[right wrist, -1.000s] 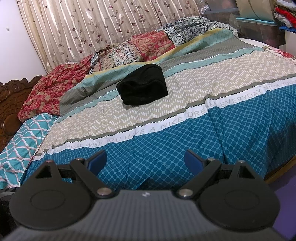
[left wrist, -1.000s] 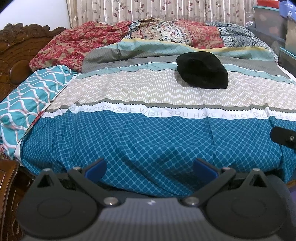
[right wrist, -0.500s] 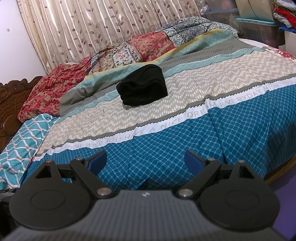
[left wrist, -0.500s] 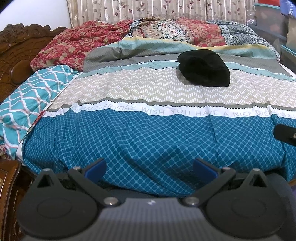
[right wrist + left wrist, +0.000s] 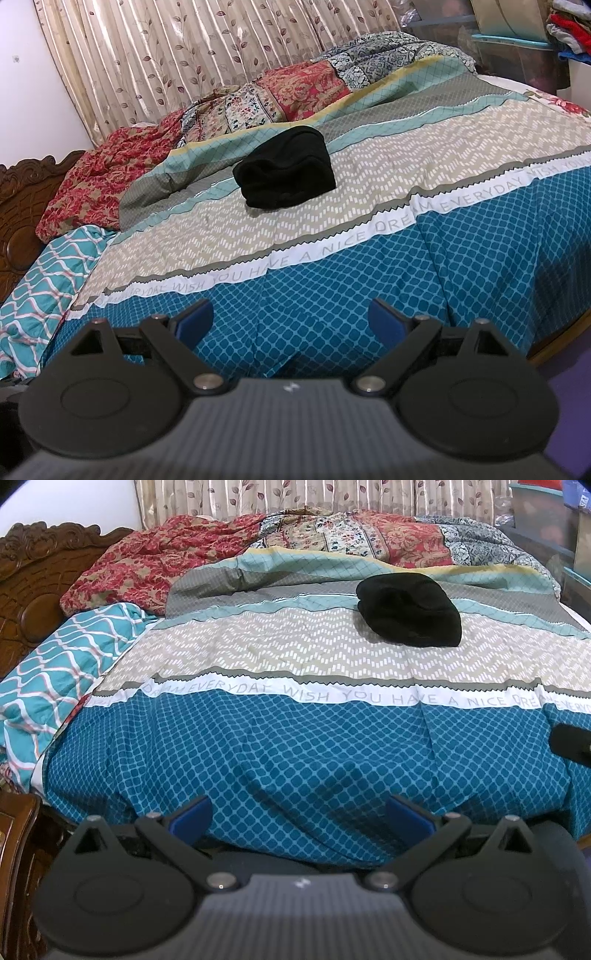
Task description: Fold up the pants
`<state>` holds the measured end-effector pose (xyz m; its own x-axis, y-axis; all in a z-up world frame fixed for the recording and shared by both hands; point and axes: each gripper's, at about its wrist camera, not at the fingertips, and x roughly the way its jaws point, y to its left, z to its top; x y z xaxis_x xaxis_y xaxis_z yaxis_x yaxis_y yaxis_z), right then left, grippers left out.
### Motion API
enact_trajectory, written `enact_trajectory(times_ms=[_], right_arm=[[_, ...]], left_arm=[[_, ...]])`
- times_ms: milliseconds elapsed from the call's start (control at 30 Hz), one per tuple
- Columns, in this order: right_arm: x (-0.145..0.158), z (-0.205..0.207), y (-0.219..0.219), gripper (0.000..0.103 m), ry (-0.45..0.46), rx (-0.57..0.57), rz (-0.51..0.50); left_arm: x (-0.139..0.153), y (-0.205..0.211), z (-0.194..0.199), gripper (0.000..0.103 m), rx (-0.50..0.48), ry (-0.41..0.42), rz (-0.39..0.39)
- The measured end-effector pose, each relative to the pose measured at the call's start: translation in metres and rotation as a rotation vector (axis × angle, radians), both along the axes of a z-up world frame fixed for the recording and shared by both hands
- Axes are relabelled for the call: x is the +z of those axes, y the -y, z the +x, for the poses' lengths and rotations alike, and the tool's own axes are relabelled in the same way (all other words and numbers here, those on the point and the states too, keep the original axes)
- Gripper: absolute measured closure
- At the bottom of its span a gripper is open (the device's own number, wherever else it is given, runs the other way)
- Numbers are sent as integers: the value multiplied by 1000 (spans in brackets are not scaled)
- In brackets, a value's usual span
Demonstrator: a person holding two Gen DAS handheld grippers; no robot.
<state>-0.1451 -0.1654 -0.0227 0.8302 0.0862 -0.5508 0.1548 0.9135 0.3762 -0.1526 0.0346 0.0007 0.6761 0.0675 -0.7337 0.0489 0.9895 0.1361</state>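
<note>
Left wrist view shows black pants [image 5: 410,609] bundled on the bed [image 5: 295,753], both grippers [image 5: 299,816] [image 5: 291,319] spread empty, likely finished or awaiting a reach.

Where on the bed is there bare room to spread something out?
Free: the beige zigzag band left of the black folded pants, and the blue checked band below the lettered stripe. Crowded: the crumpled floral quilt along the curtain side.

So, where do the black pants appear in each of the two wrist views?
Left wrist: black pants, upper right, on the beige zigzag band.
Right wrist: black pants, upper centre, slightly left.
Shared landmark: the white lettered stripe, nearer the camera than the pants.
</note>
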Motion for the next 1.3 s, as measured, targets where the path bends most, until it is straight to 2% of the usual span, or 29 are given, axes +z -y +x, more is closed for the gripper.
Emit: enact_trajectory(times_ms=[1300], right_arm=[[-4, 2, -2, 10, 0, 6, 5]], left_arm=[[-3, 0, -1, 0, -1, -13, -9]])
